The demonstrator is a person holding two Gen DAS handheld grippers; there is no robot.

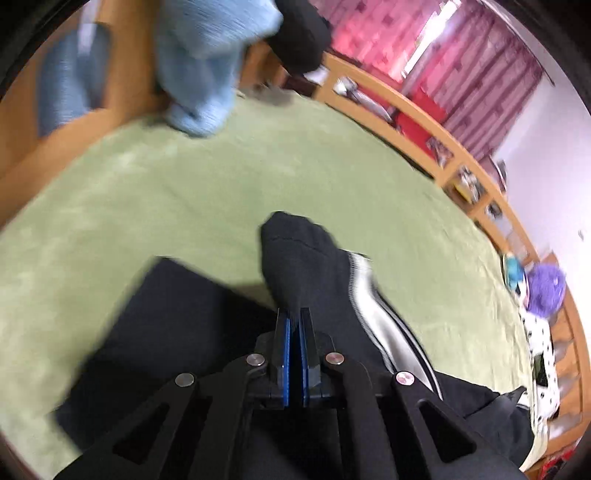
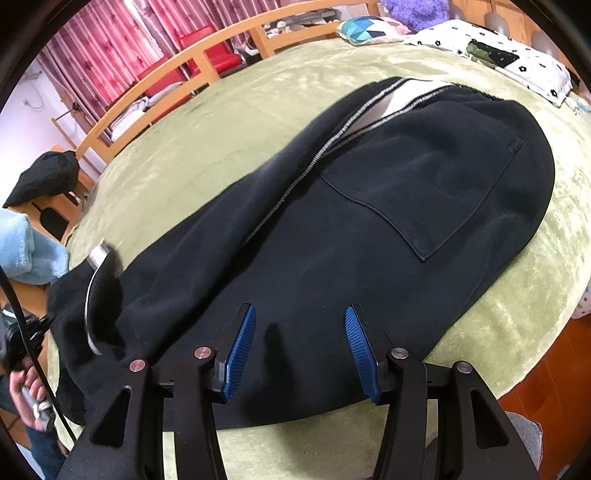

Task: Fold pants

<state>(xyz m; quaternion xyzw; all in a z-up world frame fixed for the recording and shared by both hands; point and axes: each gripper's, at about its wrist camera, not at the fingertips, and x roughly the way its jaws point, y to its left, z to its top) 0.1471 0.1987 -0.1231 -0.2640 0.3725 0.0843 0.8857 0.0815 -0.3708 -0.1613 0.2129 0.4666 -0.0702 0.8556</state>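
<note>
Black pants [image 2: 332, 229] with a silver side stripe and a back pocket lie spread on a green bedspread [image 2: 229, 110]. My right gripper [image 2: 300, 314] is open, its blue pads [image 2: 240, 350] hovering just over the pants' near edge, holding nothing. My left gripper [image 1: 294, 314] is shut on a leg end of the pants [image 1: 295, 254] and lifts it above the bed, the cloth peaking up past the fingertips. The silver stripe [image 1: 373, 314] runs beside it. In the right wrist view the lifted leg end [image 2: 99, 288] shows at far left.
A wooden bed rail [image 2: 155, 85] borders the bed, with pink curtains [image 2: 110, 51] behind. A patterned pillow [image 2: 517, 55] and purple plush [image 2: 417, 9] lie at the head. A light blue blanket [image 1: 207, 55] and a dark garment [image 2: 48, 177] sit off the bed's end.
</note>
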